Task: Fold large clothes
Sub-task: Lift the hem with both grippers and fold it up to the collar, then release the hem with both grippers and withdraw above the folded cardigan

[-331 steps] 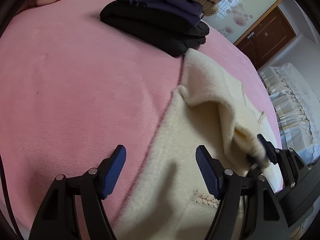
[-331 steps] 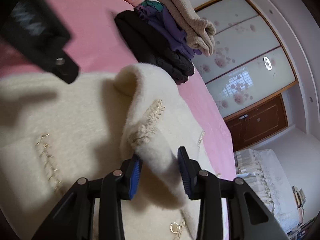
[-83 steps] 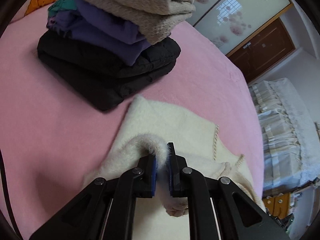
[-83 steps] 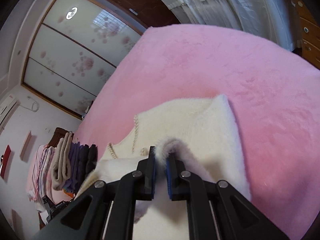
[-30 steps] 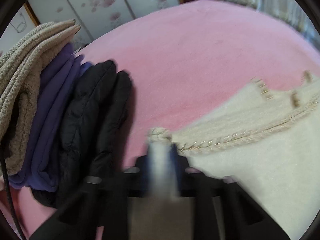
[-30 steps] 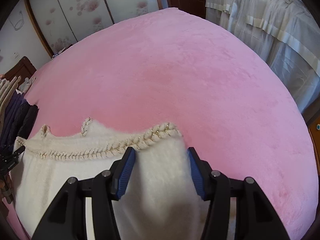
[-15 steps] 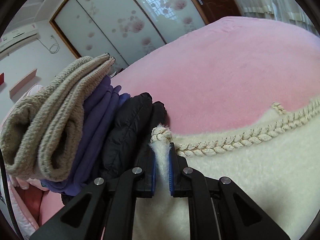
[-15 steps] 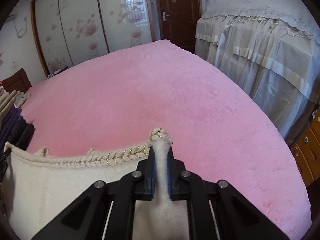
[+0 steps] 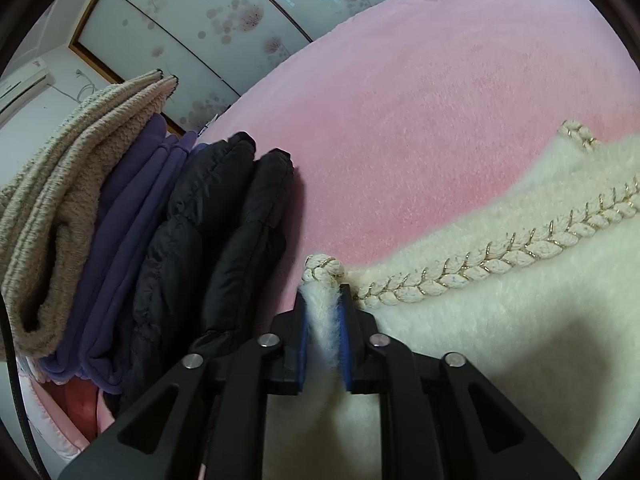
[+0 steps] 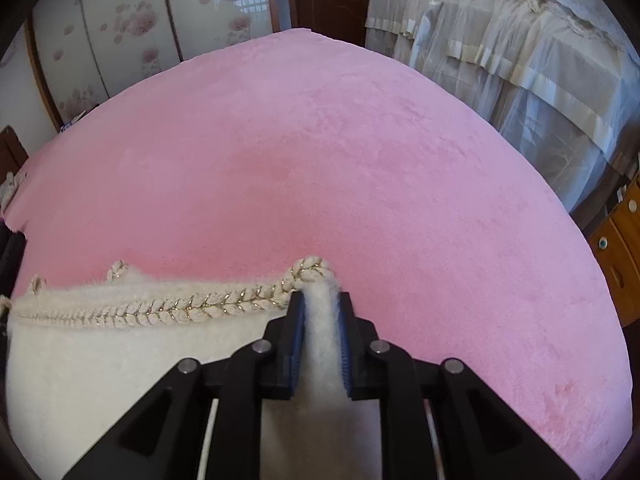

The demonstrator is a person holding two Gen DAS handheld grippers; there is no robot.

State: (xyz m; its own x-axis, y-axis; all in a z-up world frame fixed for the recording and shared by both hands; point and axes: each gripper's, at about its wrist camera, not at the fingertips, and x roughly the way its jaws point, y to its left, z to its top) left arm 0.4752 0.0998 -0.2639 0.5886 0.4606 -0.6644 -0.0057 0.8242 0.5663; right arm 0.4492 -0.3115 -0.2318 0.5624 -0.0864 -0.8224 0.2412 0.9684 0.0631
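A cream fleece coat (image 9: 500, 340) with a braided gold-and-cream trim lies on the pink bed (image 9: 420, 100). My left gripper (image 9: 323, 300) is shut on the coat's left corner, beside the clothes stack. In the right wrist view, my right gripper (image 10: 320, 300) is shut on the coat's (image 10: 120, 368) right corner at the end of the braided trim. The trimmed edge runs taut between the two grippers. The lower part of the coat is hidden under the grippers.
A stack of folded clothes stands left of the left gripper: a black puffer jacket (image 9: 224, 248), a purple garment (image 9: 132, 240) and a beige knit (image 9: 52, 208). Pink bed (image 10: 340, 160) stretches ahead. A second covered bed (image 10: 520, 60) and a wooden drawer unit (image 10: 624, 240) stand right.
A second ago the right gripper was open over the coat's edge; now it is shut on it. Both grippers have shifted slightly, holding the trimmed edge stretched.
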